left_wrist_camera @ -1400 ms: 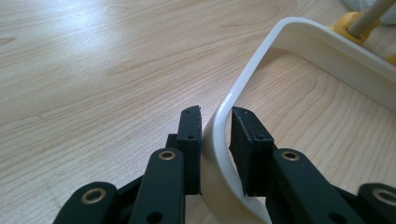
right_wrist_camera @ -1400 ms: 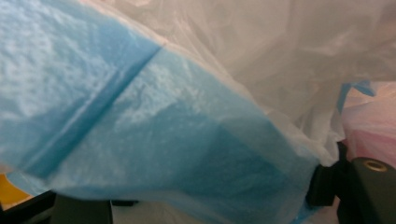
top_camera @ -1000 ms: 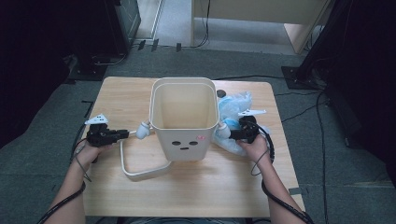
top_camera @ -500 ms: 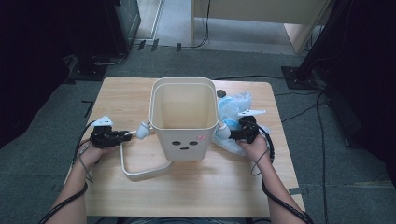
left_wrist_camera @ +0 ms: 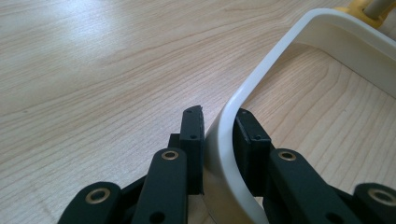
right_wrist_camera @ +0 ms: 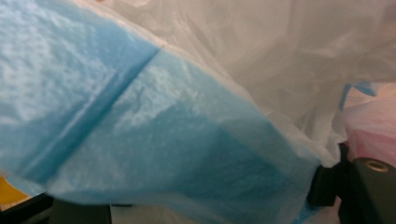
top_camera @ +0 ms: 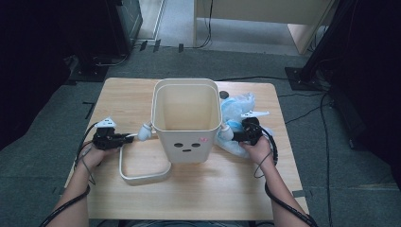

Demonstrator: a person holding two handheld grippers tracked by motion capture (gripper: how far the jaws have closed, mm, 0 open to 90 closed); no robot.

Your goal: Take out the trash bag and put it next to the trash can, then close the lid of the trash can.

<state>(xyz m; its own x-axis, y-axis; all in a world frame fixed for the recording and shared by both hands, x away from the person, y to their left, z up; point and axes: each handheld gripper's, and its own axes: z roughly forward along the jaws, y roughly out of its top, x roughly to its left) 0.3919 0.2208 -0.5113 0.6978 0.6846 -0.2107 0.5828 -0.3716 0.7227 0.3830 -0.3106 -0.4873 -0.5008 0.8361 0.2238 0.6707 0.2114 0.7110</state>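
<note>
Cream bin stands upright mid-worktop, open mouth up, printed face side toward the person; it tapers slightly toward the base, long axis vertical. Its loose cream handle ring, a flat rounded-rectangle loop, lies flat on the worktop at the bin's left front corner, long axis running roughly away from the person, near end rounded, far end tucked against the bin's left side by a small white fitting. Left tool sits level, pointing right toward the bin, jaws straddling the ring's left rail near its far corner. Left gripper view: the rail of the handle ring runs up between the two black pads, right pad flush on it, left pad just beside or touching it; the jaws have just been closing with the rail between them, so call it clamped on the ring. Right tool sits level at the bin's right side, pointing left, tip just beside the bin wall near the rim, resting over a crumpled blue-and-clear plastic bag that lies on the worktop against the bin's right side. Right gripper view: blue film of the plastic bag with clear film behind it drapes across the jaws; can't tell whether the pads are pinching it or just sitting under it. Both forearms come in low from the near edge. Cables trail back from each tool.
</note>
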